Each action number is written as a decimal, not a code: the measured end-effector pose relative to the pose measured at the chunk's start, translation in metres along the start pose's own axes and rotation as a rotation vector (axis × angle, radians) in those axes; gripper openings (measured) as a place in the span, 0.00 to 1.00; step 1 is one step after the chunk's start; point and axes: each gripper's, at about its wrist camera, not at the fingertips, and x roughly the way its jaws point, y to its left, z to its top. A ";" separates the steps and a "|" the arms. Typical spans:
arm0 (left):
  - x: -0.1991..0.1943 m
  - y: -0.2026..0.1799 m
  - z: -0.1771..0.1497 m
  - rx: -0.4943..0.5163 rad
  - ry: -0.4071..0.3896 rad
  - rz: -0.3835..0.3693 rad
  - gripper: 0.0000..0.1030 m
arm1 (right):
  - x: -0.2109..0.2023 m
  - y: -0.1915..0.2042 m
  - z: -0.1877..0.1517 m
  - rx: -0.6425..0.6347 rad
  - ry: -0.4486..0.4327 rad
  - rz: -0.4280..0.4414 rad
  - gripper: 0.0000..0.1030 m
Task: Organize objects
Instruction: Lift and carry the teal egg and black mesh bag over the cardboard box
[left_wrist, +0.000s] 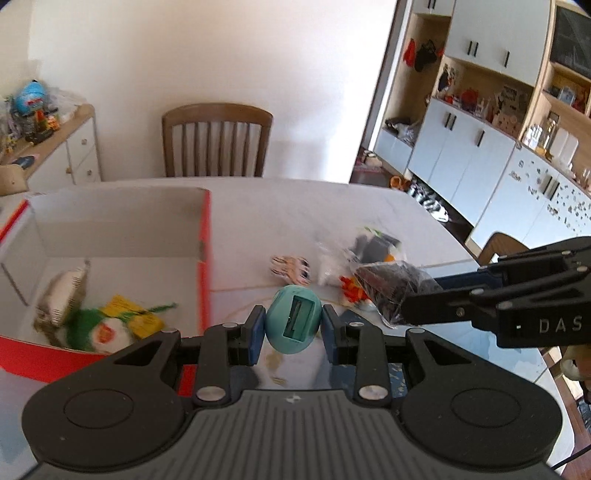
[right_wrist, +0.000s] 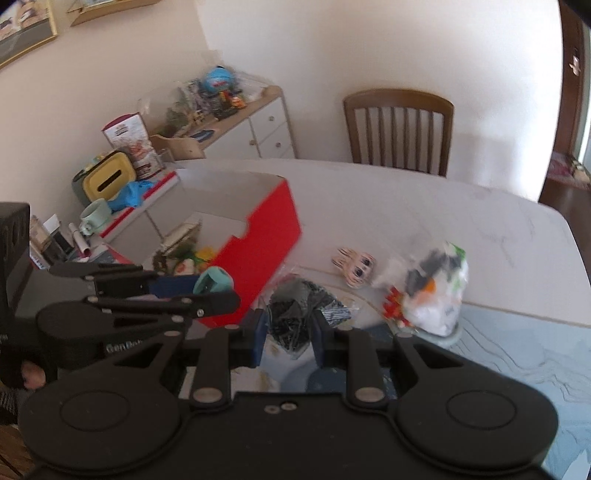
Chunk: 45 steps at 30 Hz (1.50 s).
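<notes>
My left gripper (left_wrist: 293, 325) is shut on a teal egg-shaped sharpener (left_wrist: 293, 319), held above the white table just right of the red box (left_wrist: 205, 258). The right gripper (right_wrist: 288, 332) is shut on a clear bag of small black pieces (right_wrist: 295, 317), lifted off the table. In the left wrist view that bag (left_wrist: 391, 291) hangs from the right gripper (left_wrist: 406, 314) at the right. In the right wrist view the left gripper (right_wrist: 218, 291) carries the sharpener (right_wrist: 214, 282) in front of the red box (right_wrist: 266, 240). On the table lie a cartoon-face toy (right_wrist: 354, 267) and a bagged toy figure (right_wrist: 432, 291).
The open red box holds a green-and-white plush (left_wrist: 99, 328), a yellow card and a striped item. A wooden chair (left_wrist: 216, 140) stands behind the table. A sideboard (right_wrist: 258, 122) with toys is at the back left, with a mug and yellow case (right_wrist: 107, 181) nearby. Cabinets (left_wrist: 461, 147) line the right.
</notes>
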 end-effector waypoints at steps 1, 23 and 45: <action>-0.004 0.005 0.002 -0.003 -0.005 0.005 0.30 | 0.000 0.004 0.002 -0.008 -0.004 0.002 0.23; -0.028 0.150 0.043 -0.002 -0.004 0.106 0.30 | 0.070 0.121 0.055 -0.160 -0.038 0.017 0.23; 0.101 0.192 0.077 0.123 0.153 0.064 0.31 | 0.192 0.143 0.068 -0.252 0.064 -0.128 0.23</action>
